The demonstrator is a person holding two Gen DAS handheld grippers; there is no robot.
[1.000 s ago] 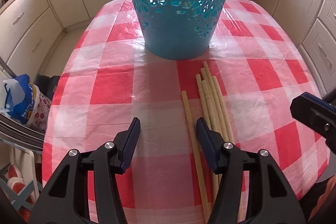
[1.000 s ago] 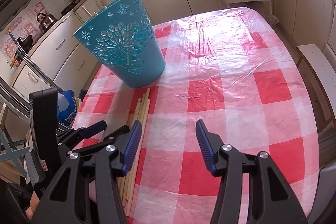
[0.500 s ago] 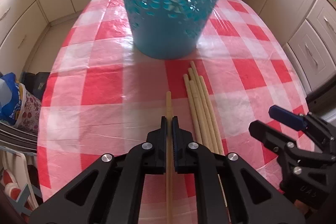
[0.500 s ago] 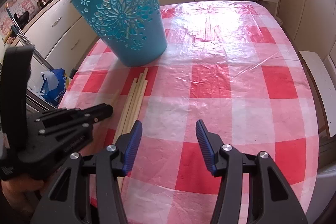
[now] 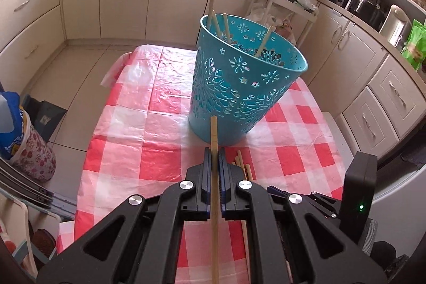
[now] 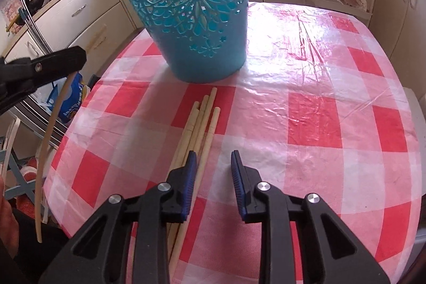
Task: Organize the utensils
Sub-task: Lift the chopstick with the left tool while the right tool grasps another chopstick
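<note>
While the left gripper (image 5: pixel 214 151) clamps one chopstick (image 5: pixel 213 132) lifted off the table, its long axis runs along the fingers, tip aimed at the foot of the blue basket (image 5: pixel 239 87). Four more chopsticks (image 6: pixel 199 129) lie bundled on the checked tablecloth (image 6: pixel 319 124), pointing toward the basket. Over them, the right gripper (image 6: pixel 213 164) is closing, pads not yet pressing.

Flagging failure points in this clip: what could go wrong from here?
The left hand-held gripper pinches one long chopstick partway along, so it may pivot or catch the blue basket rim. The right hand-held gripper is closing beside the chopstick bundle, with nothing gripped; it could scatter them.
</note>
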